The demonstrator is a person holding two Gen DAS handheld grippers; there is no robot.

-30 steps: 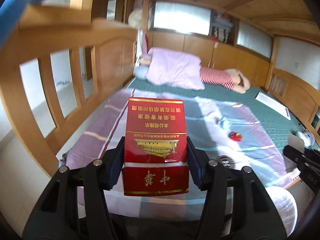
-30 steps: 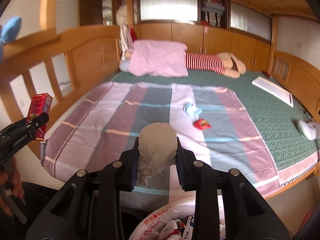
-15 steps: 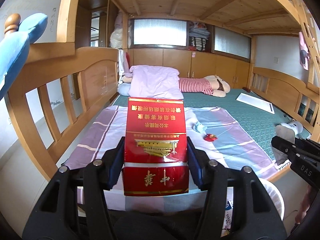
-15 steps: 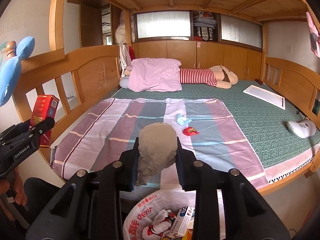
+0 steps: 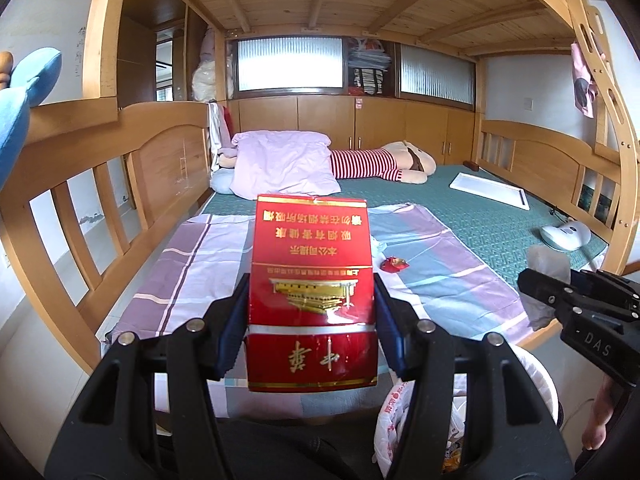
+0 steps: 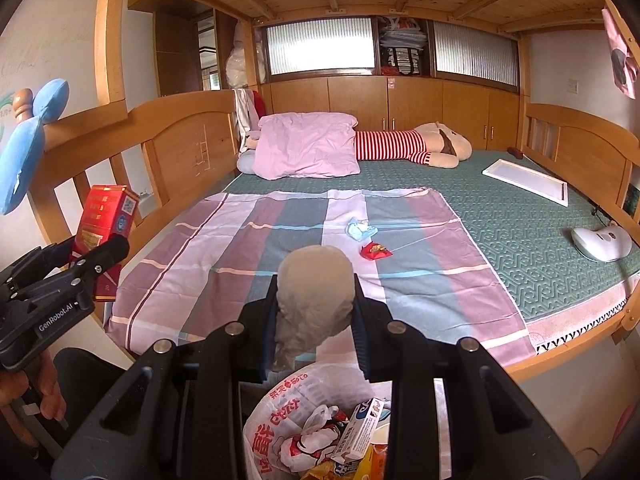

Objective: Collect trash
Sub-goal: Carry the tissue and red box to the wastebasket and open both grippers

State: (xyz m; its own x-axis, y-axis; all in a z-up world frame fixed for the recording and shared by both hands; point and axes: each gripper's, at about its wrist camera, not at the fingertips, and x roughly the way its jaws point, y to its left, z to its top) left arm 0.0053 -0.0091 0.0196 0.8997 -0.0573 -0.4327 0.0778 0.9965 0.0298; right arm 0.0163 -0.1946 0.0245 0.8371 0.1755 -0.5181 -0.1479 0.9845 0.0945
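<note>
Two pieces of trash were in hand, one per gripper. The left gripper (image 5: 311, 312) had its fingers clamped on the sides of a red cigarette pack (image 5: 311, 292), held upright in front of the lens. The right gripper (image 6: 315, 304) had its fingers squeezed onto a grey crumpled wad (image 6: 314, 288).

What had just changed? A second earlier both cameras sat close over the striped sheet (image 6: 248, 256), with the bag barely peeking in at the bottom. Now both hands had drawn back off the bed, and the view had levelled out to show the whole wooden bed frame (image 6: 176, 144). Neither grip had altered: pack and wad sat between the pads just as before.

And look below the right gripper: the white trash bag (image 6: 280, 404) had come fully into frame, mouth open, already holding wrappers and a small box. The wad hung almost directly above it. In the left view the bag (image 5: 394, 416) lay down to the right of the pack, not under it.

So the pickup looked done and the drop was next, the right hand seemingly first. On the sheet a red wrapper (image 6: 375, 250) and a pale blue scrap (image 6: 360, 229) were still waiting.
</note>
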